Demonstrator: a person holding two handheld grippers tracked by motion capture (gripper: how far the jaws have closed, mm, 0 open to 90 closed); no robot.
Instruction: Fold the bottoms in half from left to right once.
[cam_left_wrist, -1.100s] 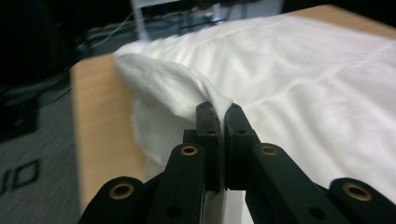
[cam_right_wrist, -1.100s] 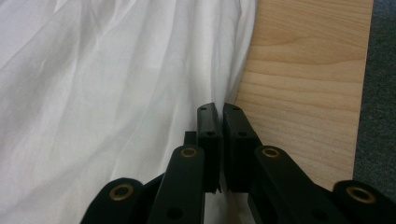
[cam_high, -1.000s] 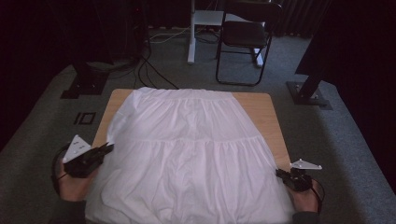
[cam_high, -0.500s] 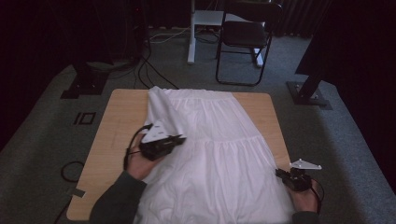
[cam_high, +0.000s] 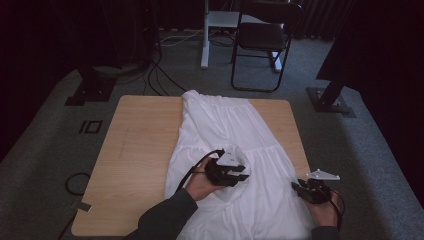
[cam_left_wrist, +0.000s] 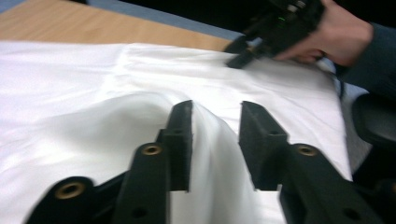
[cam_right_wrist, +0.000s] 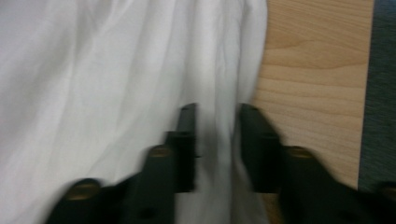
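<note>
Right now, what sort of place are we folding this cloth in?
Probably a recording studio or lab rather than a home: a lone wooden table on grey carpet, dark curtains behind, stand bases with trailing cables, and a folding chair.

Your table (cam_high: 140, 150) is a light wooden top standing on grey carpet (cam_high: 45, 165). A white cloth (cam_high: 235, 130) lies directly on it, folded over from about 12 o'clock down to 5 o'clock, leaving the wood bare from 7 to 11 o'clock.
</note>
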